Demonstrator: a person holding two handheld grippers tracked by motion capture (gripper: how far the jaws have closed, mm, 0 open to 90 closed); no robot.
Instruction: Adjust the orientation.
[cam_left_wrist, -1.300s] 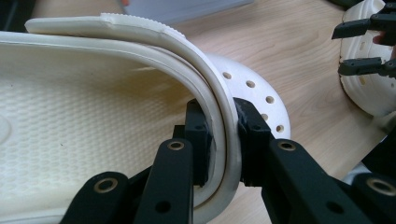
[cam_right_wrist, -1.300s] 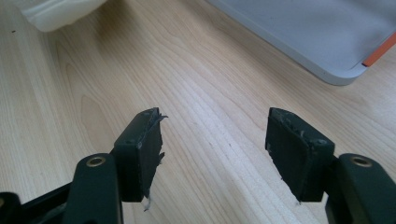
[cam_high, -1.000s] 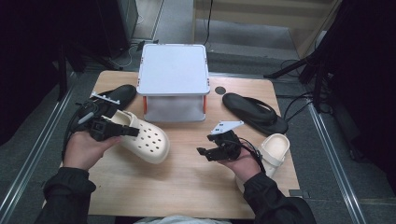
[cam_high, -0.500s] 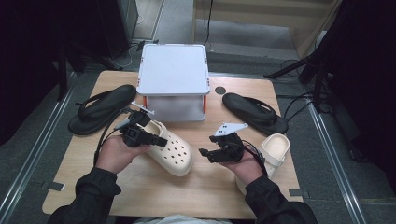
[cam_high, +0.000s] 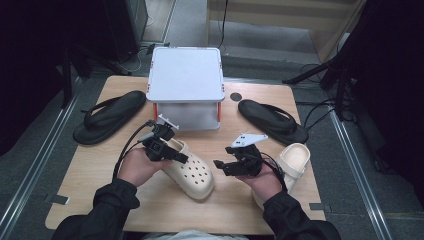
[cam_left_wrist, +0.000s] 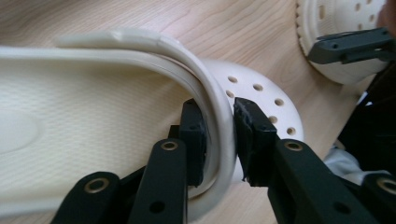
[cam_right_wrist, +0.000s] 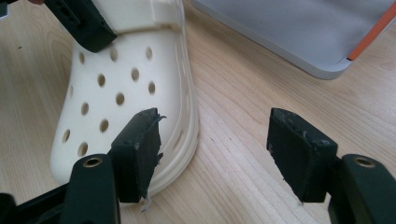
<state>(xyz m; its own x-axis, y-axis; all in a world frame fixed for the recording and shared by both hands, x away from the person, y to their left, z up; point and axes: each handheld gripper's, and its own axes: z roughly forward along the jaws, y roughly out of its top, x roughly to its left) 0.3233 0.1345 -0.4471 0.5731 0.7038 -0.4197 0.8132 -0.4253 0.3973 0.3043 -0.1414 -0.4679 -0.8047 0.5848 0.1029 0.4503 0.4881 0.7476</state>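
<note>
High view: a wooden table (cam_high: 100, 200) carries a grey lidded box (cam_high: 186, 80) at upper centre, a black flip-flop (cam_high: 107, 116) at left, a second black flip-flop (cam_high: 272, 120) at right, and two cream clogs. The perforated cream clog (cam_high: 192, 172) lies at lower centre of the frame, toe toward the bottom edge. The other cream clog (cam_high: 295, 160) sits at lower right, partly behind the person's right hand.

The left gripper (cam_high: 167, 150) sits at the heel end of the central clog, in the left half of the frame. In the left gripper view its two black jaws straddle the clog's heel strap (cam_left_wrist: 219, 121) at centre frame. The jaws have just been opening. The inner jaw lies against the strap, while a narrow gap shows between the strap and the outer jaw, so the strap stands between loosened jaws and is not clamped.

The right gripper (cam_high: 225, 165) hovers just right of the central clog's toe. In the right gripper view its jaws stand wide apart with only bare table between them; the clog's toe (cam_right_wrist: 121, 98) occupies the left of that frame, beside the left-hand jaw, and the box's corner (cam_right_wrist: 327, 46) fills the upper right.
</note>
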